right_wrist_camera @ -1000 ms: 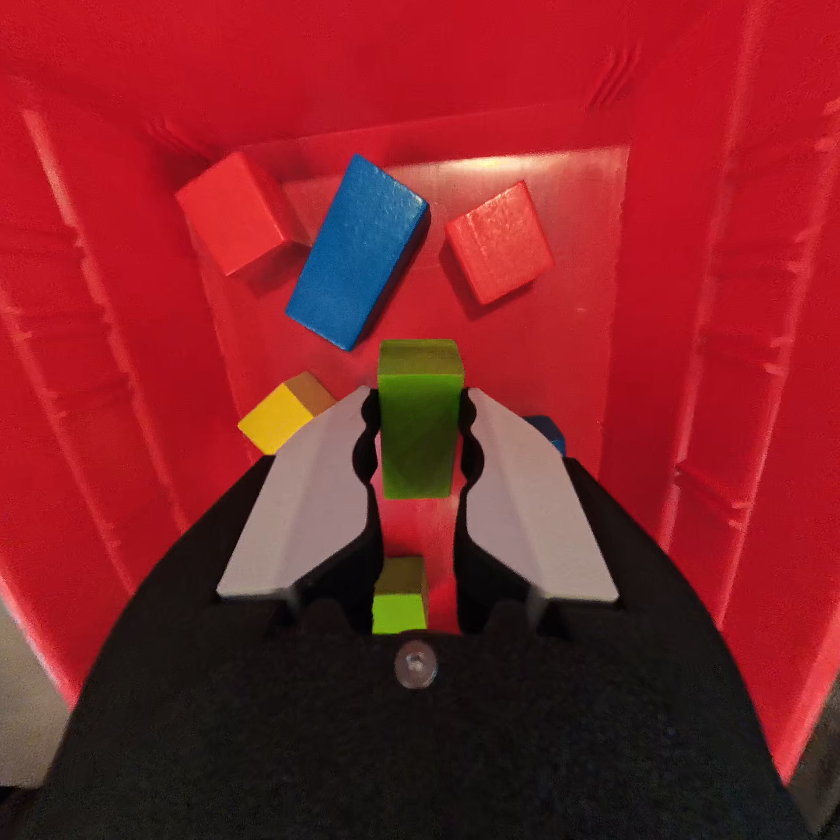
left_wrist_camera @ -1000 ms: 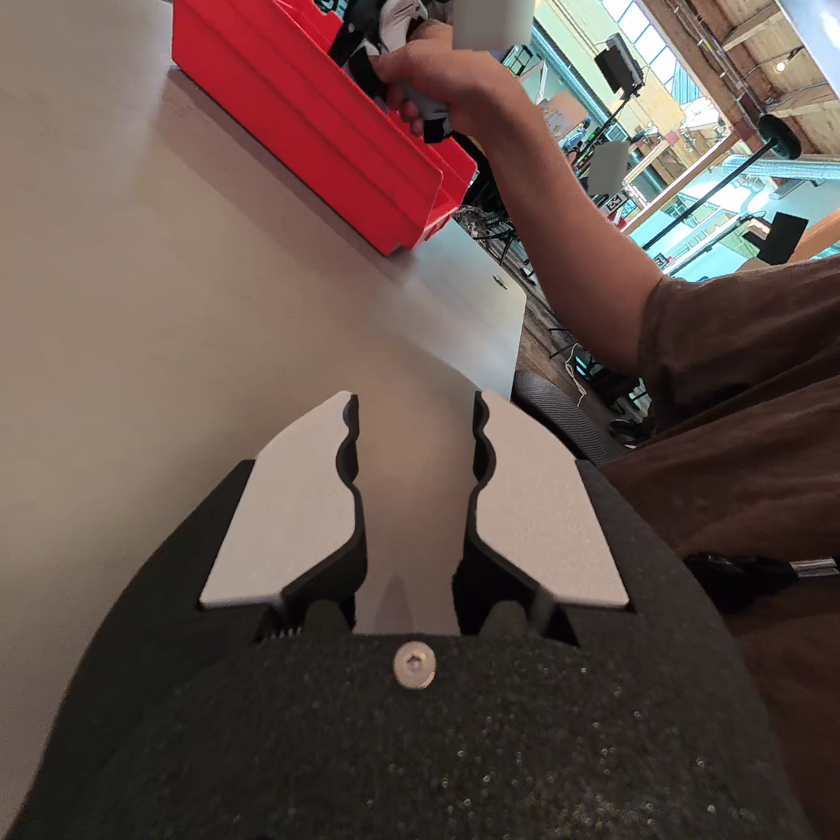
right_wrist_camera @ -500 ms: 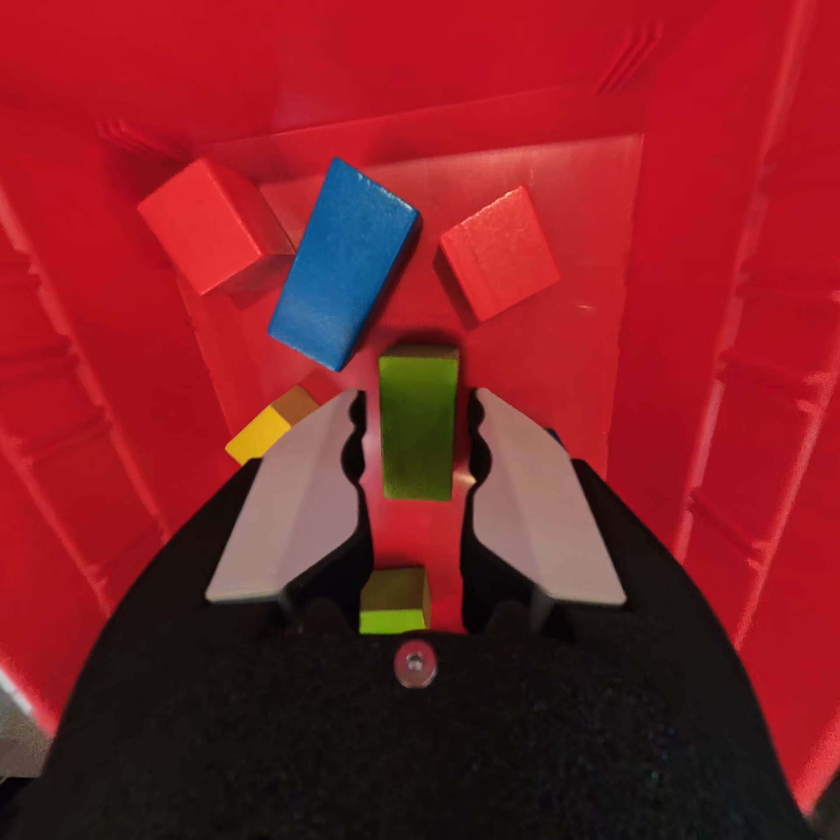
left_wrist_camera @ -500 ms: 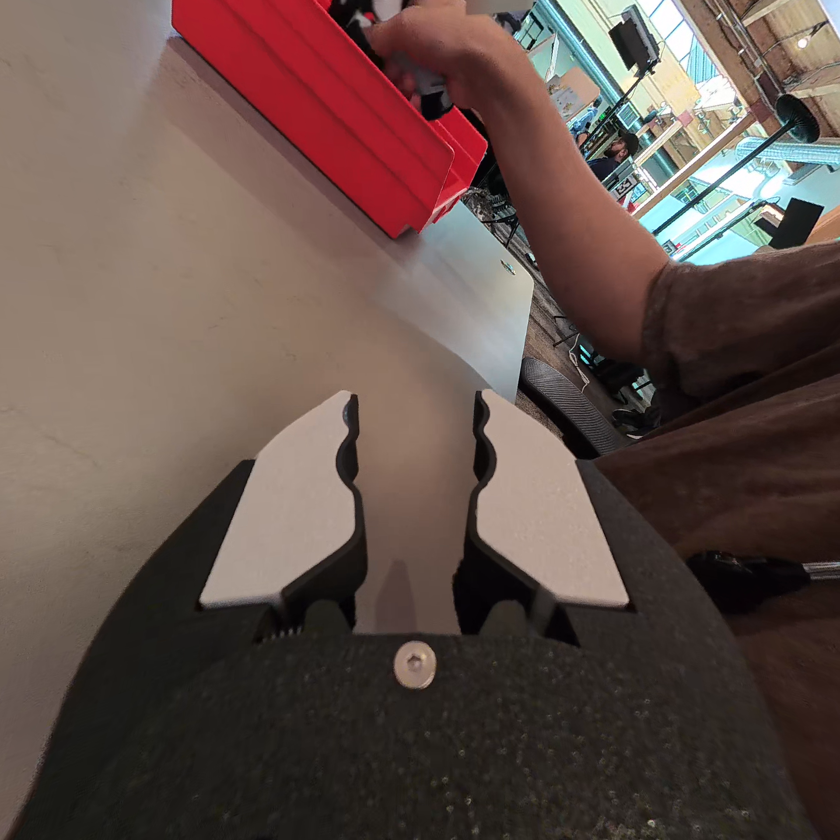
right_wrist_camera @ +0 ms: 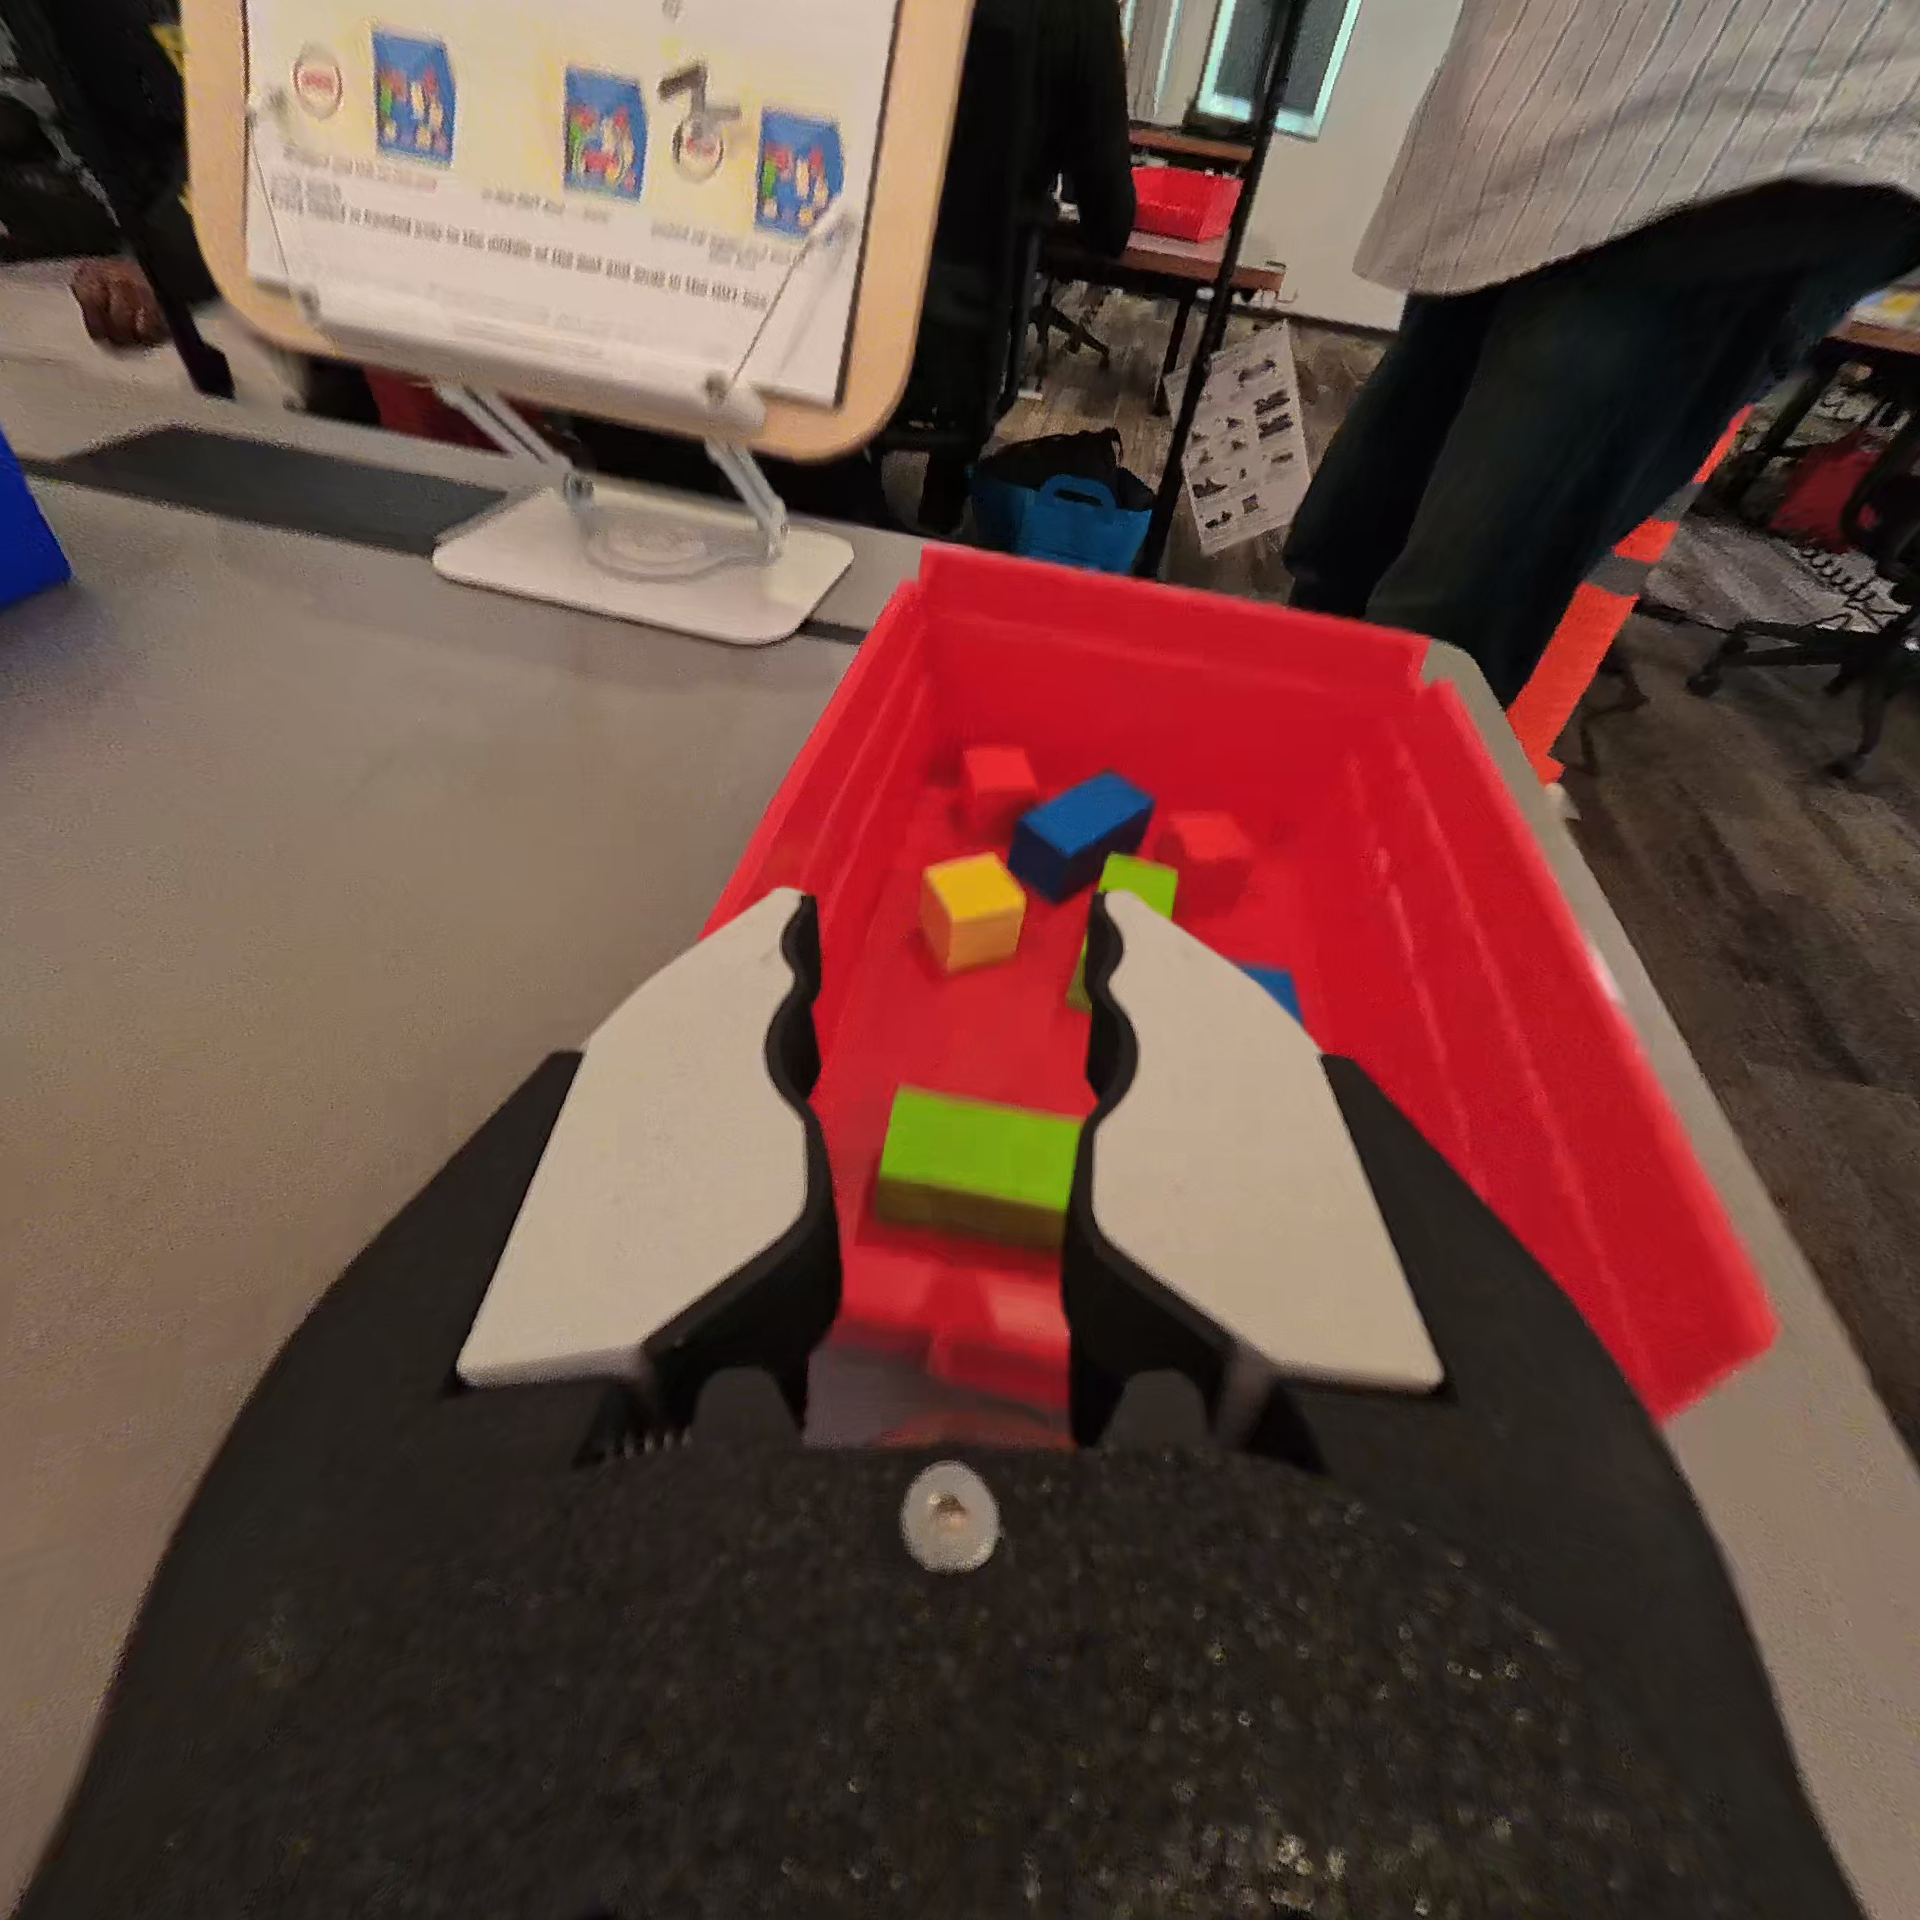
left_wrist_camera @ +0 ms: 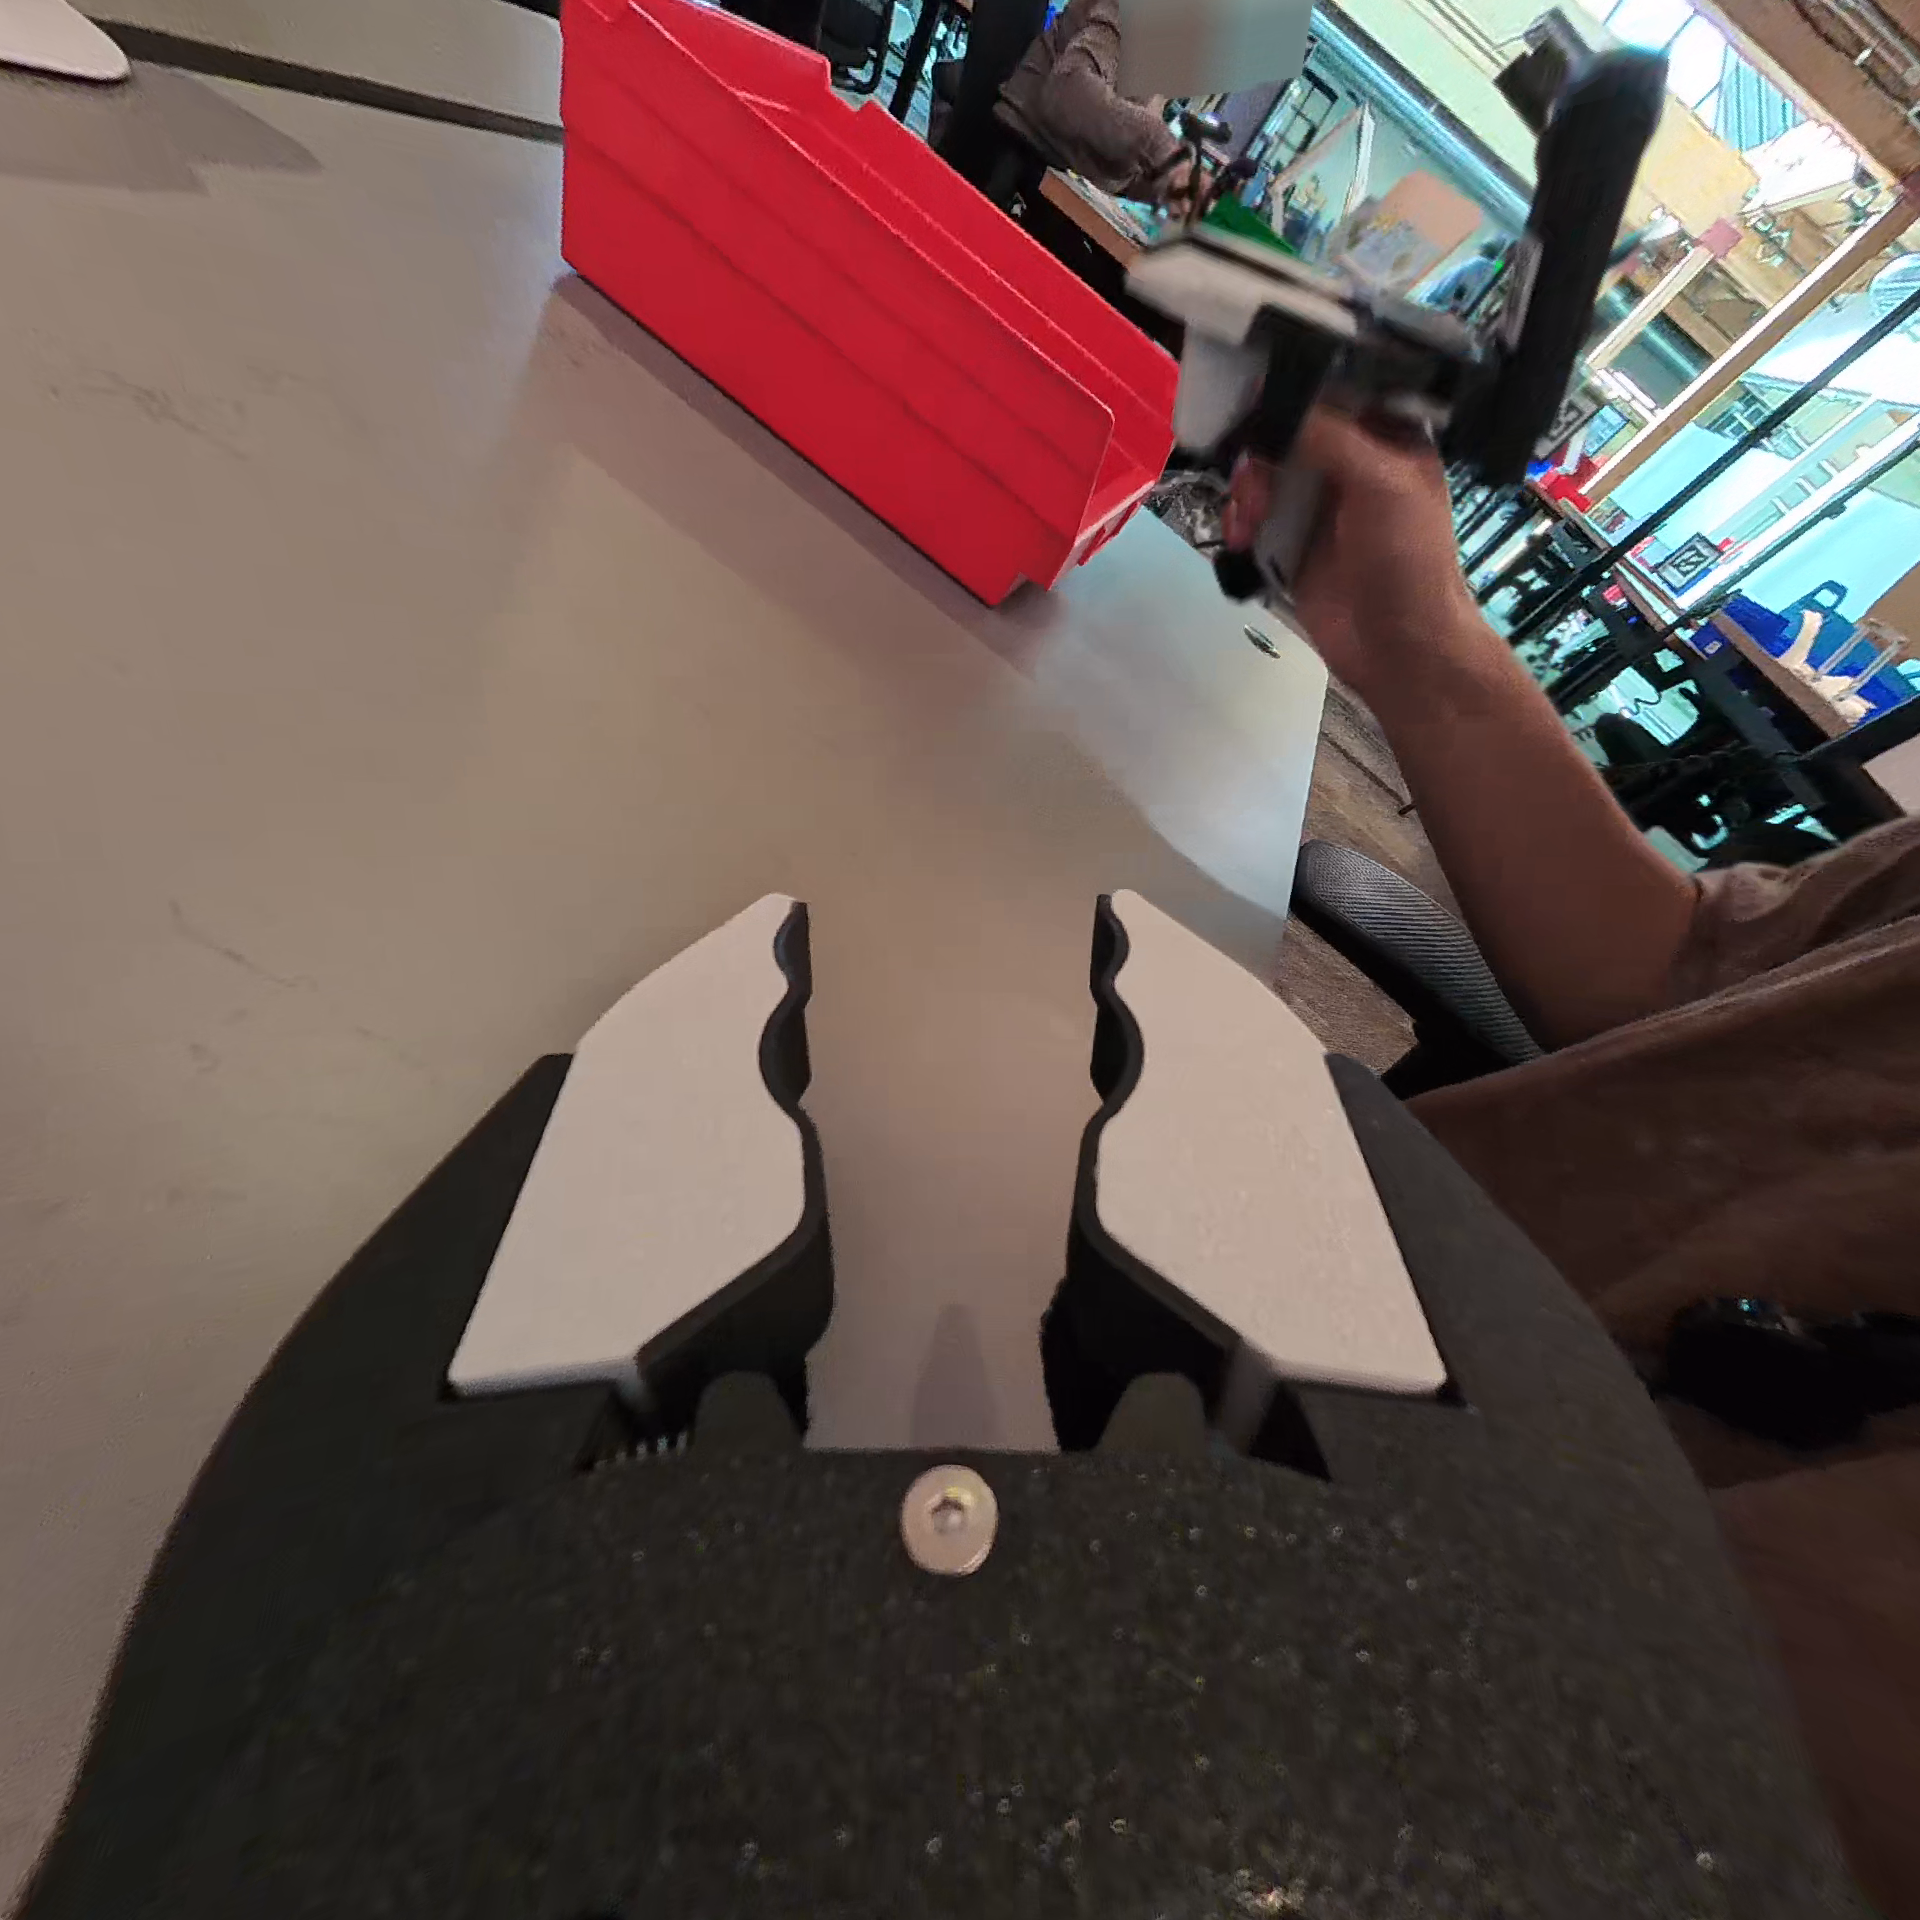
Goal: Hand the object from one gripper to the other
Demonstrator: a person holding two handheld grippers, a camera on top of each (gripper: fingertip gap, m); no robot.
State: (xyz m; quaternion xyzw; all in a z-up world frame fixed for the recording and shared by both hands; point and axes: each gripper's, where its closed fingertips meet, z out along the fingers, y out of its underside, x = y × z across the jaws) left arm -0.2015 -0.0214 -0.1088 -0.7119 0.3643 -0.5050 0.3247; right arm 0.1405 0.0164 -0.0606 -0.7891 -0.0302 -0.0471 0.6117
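One tabletop [left_wrist_camera: 416, 623]: grey and wide, carrying the bin and the stand; the left tool's fingers point along its bare part.
Bystander [right_wrist_camera: 1558, 364]: striped shirt and dark trousers, standing on the floor beyond the tabletop's far right corner.
Board on stand [right_wrist_camera: 561, 187]: tan-framed printed sheet on a white foot, at the far edge of the tabletop, left of the bin.
Red bin [right_wrist_camera: 1455, 987]: open-topped, directly ahead of the right tool; its near wall and high side walls stand between both tools and the blocks.
Left tool [left_wrist_camera: 951, 909]: low over the tabletop, aimed toward the bin's near end, jaws spread wide with nothing between them.
Right tool [right_wrist_camera: 951, 909]: raised above the bin's near end and tilted down into it, jaws just as wide apart and empty; blurred in the left wrist view.
Hand [left_wrist_camera: 1351, 540]: wrapped round the right tool's grip, bare forearm reaching up from a brown sleeve at the tabletop's edge.
Blue block [right_wrist_camera: 1081, 831]: at the bin's far end, between two red blocks [right_wrist_camera: 995, 779].
Long green block [right_wrist_camera: 1138, 888]: on the bin floor, partly hidden behind the right tool's right fingertip, held by neither tool.
Short green block [right_wrist_camera: 977, 1164]: on the bin floor near the front wall, seen through the gap of the jaws.
Yellow block [right_wrist_camera: 971, 909]: just left of the long green block.
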